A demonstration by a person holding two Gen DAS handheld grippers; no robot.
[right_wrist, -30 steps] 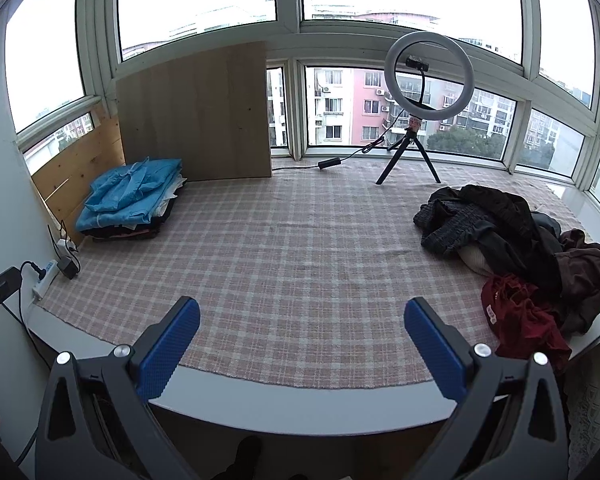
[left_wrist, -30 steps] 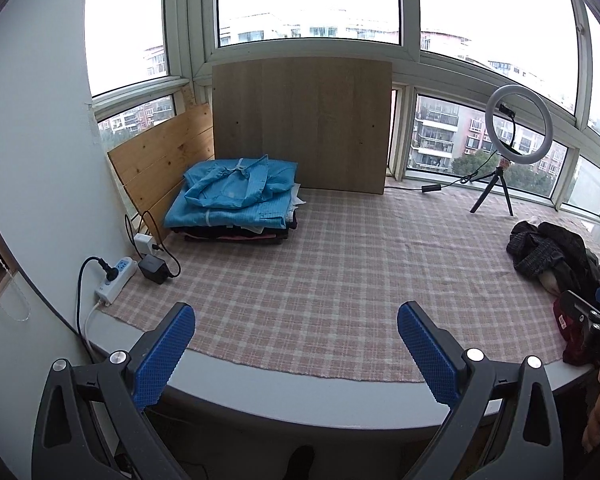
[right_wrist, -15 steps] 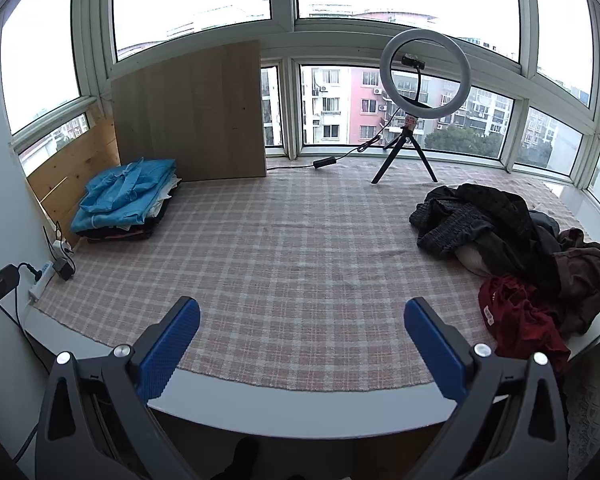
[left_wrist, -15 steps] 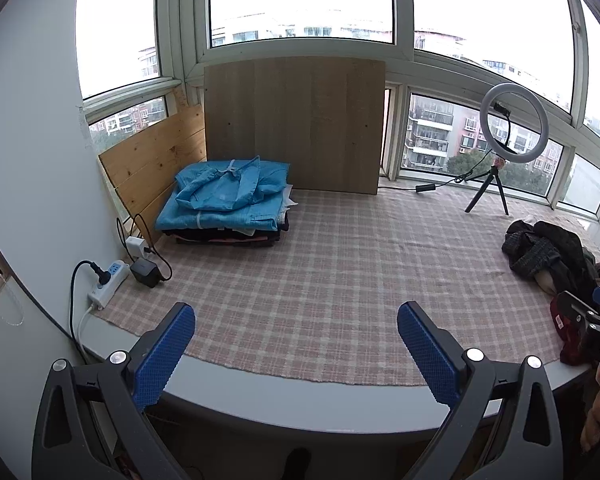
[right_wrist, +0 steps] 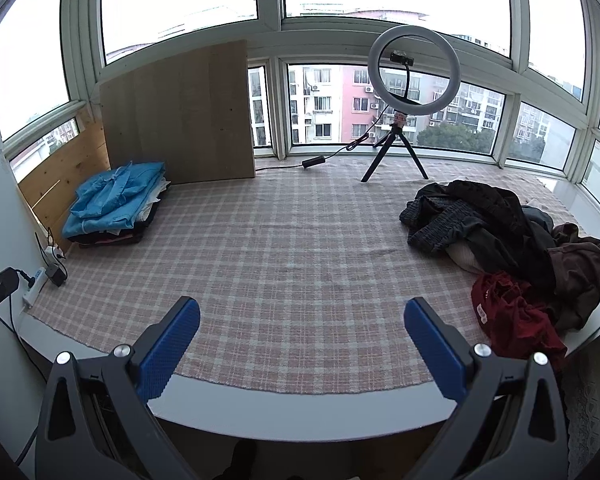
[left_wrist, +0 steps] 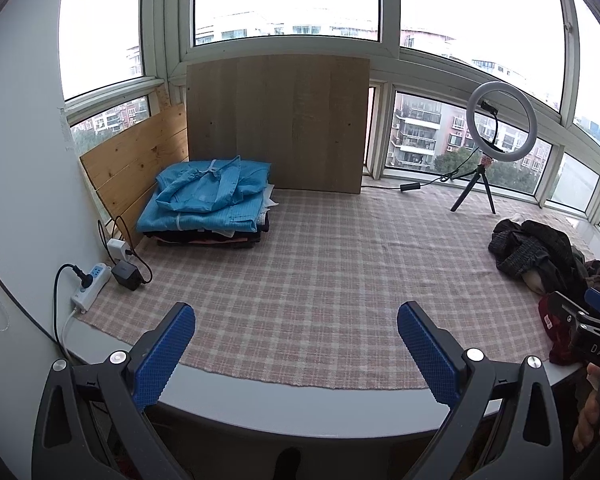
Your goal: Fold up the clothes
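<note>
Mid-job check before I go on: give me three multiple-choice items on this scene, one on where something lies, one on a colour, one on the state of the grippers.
1. Where is the folded stack?
A. far left, by the wooden boards
B. under the ring light
C. at the near edge of the cloth

2. What colour is the garment on top of the stack?
A. red
B. blue
C. black

3. How are the two grippers?
A. both shut on cloth
B. left shut, right open
C. both open and empty

Key: 1 A, the stack sits in the left corner against the wooden boards. 2 B, the blue garment lies on top. 3 C, the left gripper and right gripper show fingers spread with only the checked cloth between; the unfolded pile lies untouched at right.
</note>
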